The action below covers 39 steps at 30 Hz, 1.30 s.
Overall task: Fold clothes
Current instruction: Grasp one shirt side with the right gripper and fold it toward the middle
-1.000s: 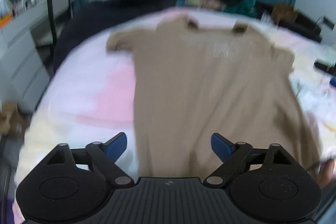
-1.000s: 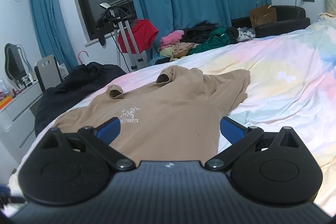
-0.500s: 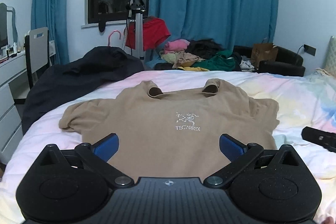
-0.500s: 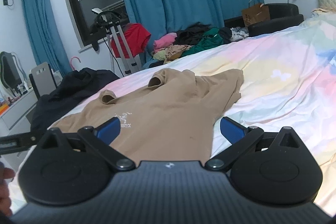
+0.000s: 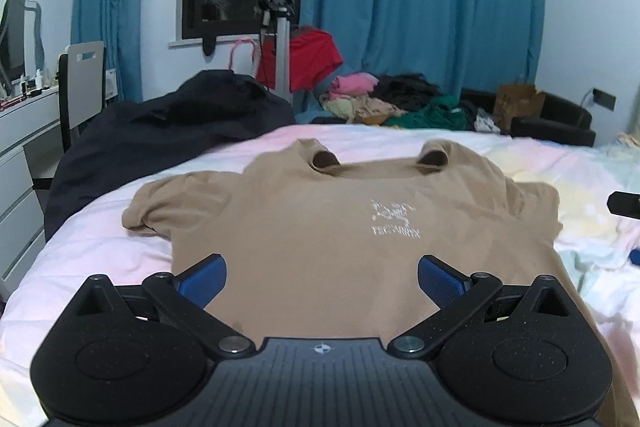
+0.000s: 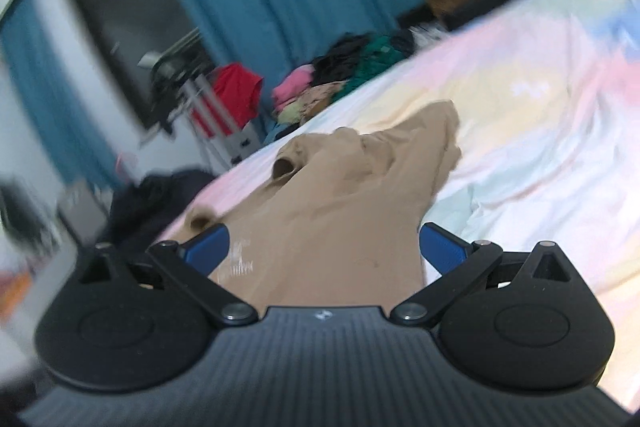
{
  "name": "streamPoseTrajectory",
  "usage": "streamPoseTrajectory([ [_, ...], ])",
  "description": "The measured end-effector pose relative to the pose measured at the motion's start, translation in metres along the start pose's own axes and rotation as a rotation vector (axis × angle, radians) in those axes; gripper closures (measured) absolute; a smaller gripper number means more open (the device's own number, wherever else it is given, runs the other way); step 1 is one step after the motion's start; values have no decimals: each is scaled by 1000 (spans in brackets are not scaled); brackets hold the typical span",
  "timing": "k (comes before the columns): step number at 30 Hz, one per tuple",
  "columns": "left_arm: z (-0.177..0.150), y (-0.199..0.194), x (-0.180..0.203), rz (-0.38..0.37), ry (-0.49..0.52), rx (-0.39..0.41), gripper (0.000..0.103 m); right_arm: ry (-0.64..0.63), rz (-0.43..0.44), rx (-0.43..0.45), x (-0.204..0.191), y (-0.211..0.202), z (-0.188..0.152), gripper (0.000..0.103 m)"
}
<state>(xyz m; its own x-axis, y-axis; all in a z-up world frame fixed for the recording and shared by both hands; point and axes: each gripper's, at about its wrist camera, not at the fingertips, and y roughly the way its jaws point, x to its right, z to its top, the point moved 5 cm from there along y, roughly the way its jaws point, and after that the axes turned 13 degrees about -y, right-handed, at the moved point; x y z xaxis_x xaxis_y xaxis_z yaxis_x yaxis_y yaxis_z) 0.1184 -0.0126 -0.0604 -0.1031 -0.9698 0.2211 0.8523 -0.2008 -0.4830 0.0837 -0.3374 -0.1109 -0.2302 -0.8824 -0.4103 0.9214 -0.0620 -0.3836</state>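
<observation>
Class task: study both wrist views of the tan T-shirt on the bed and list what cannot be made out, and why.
- Tan T-shirt hem: left wrist view, hidden behind the left gripper body.
- White chest print: left wrist view, too blurred to read.
- Left sleeve: right wrist view, behind the right gripper finger.
- Clothes pile: right wrist view, motion blur hides single garments.
- Dark object: left wrist view, cut by the right edge.

shirt hem: the tan shirt [image 5: 328, 239] is disappearing at 6 o'clock behind the left gripper [image 5: 322, 277].
shirt print: the white print [image 5: 394, 219] is staying too smeared to read.
right view: everything is blurring, so the shirt [image 6: 340, 211] is showing soft edges.
black object: it [image 5: 624, 205] is being cut off at 3 o'clock.
</observation>
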Motion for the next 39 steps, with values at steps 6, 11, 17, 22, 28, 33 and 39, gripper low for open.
streamPoseTrajectory([
  [6, -6, -1, -4, -11, 12, 5, 0, 255, -8, -75, 53, 79, 17, 0],
  [11, -14, 1, 2, 2, 62, 50, 0, 435, -30, -103, 101, 138, 3, 0],
  [17, -20, 17, 2, 3, 64, 42, 0, 304, -13, -57, 110, 178, 4, 0],
  [22, -23, 33, -4, 13, 40, 25, 0, 228, 37, 10, 116, 203, 9, 0],
  [28, -25, 49, -11, 60, 8, -15, 0, 201, 48, 103, 121, 222, 21, 0],
  [33, -24, 54, -12, 50, -21, -27, 0, 136, 49, 137, 118, 236, 31, 34],
  [39, -21, 48, -8, 45, -19, -4, 0, 40, -28, 126, 113, 242, 42, 90],
])
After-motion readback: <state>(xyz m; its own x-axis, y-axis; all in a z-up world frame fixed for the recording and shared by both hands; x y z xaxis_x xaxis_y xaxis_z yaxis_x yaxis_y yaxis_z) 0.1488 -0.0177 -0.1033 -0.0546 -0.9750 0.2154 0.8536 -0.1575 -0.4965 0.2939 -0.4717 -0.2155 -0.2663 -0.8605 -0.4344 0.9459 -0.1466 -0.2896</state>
